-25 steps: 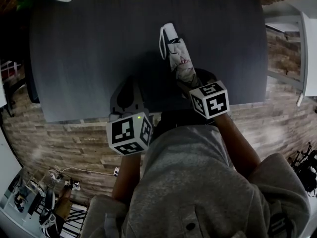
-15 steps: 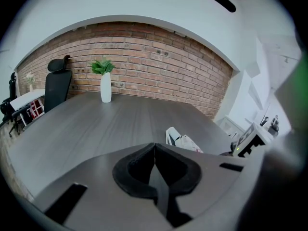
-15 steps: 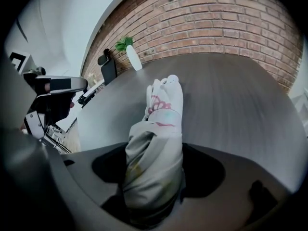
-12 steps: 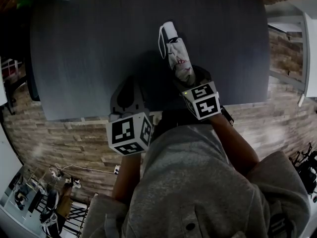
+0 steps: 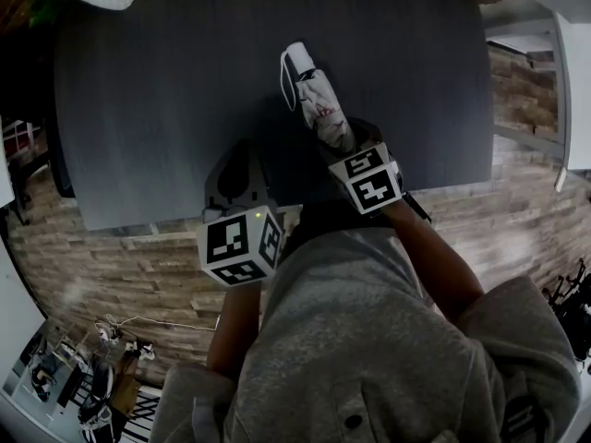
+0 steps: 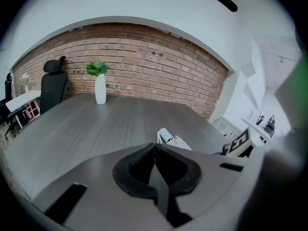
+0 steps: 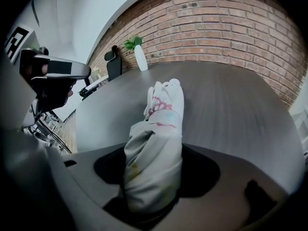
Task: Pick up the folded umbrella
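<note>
The right gripper (image 7: 153,189) has its two jaws clamped on the near end of a folded umbrella (image 7: 159,143) of pale crumpled fabric with a pink-red print, and the bundle fills the gap between the dark pads. In the head view the folded umbrella (image 5: 319,109) juts forward and to the left from the right gripper (image 5: 340,146) over the dark grey wood-grain table (image 5: 166,109), with a white strap loop (image 5: 286,70) at its far end; whether that end rests on the tabletop cannot be told. The left gripper (image 6: 155,153) has its jaws pressed together with nothing between them, and it hangs over the table's near edge, just beside the right one and apart from the umbrella (image 6: 169,138). At the far side of the table stands a slim white vase (image 6: 100,89) with green leaves, upright, near a black office chair (image 6: 52,85) and in front of a red brick wall (image 6: 159,61). The person's grey sleeves (image 5: 388,321) fill the lower part of the head view.
</note>
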Demonstrator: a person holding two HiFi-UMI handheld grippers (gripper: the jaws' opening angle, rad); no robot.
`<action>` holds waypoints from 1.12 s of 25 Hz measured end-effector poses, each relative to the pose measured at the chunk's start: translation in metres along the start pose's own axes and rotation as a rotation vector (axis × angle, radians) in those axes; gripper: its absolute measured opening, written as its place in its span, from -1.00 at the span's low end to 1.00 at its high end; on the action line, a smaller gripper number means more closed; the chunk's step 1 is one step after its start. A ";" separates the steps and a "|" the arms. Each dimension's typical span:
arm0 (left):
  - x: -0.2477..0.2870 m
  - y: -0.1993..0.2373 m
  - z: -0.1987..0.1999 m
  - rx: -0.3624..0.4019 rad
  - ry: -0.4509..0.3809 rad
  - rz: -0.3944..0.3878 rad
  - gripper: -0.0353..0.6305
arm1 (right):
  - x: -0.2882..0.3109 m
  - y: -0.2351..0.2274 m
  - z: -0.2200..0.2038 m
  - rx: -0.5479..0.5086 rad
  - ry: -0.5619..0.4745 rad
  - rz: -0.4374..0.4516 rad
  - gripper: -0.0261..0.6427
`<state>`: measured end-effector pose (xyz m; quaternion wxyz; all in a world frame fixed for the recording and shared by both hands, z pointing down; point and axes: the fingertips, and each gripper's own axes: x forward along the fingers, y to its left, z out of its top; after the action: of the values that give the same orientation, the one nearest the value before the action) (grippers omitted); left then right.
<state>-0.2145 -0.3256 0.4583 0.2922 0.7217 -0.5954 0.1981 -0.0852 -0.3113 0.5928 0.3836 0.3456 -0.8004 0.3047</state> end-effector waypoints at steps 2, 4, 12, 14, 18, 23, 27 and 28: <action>-0.005 -0.004 0.003 0.008 -0.014 -0.007 -0.85 | -0.001 -0.001 -0.001 0.001 0.018 0.026 -0.09; -0.012 -0.006 0.005 0.014 -0.030 -0.009 -0.85 | -0.003 -0.003 -0.002 0.004 0.032 0.050 -0.12; -0.050 0.000 0.008 0.029 -0.095 0.001 -0.85 | -0.021 0.011 -0.008 0.176 0.003 0.210 -0.18; -0.061 0.000 0.008 0.035 -0.114 -0.003 -0.85 | -0.033 0.020 -0.008 0.234 -0.034 0.258 -0.18; -0.084 0.004 0.007 0.042 -0.153 -0.020 -0.85 | -0.060 0.039 0.005 0.342 -0.158 0.339 -0.18; -0.116 -0.005 0.003 0.053 -0.206 -0.048 -0.85 | -0.118 0.052 0.025 0.398 -0.360 0.390 -0.18; -0.138 -0.012 0.002 0.063 -0.256 -0.057 -0.85 | -0.175 0.057 0.039 0.378 -0.537 0.403 -0.18; -0.143 -0.013 0.003 0.065 -0.268 -0.056 -0.85 | -0.189 0.058 0.042 0.365 -0.583 0.400 -0.18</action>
<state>-0.2325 -0.2194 0.3627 0.1918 0.7671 -0.6020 0.1107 -0.0596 -0.2492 0.4023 0.0058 0.3172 -0.8599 0.3998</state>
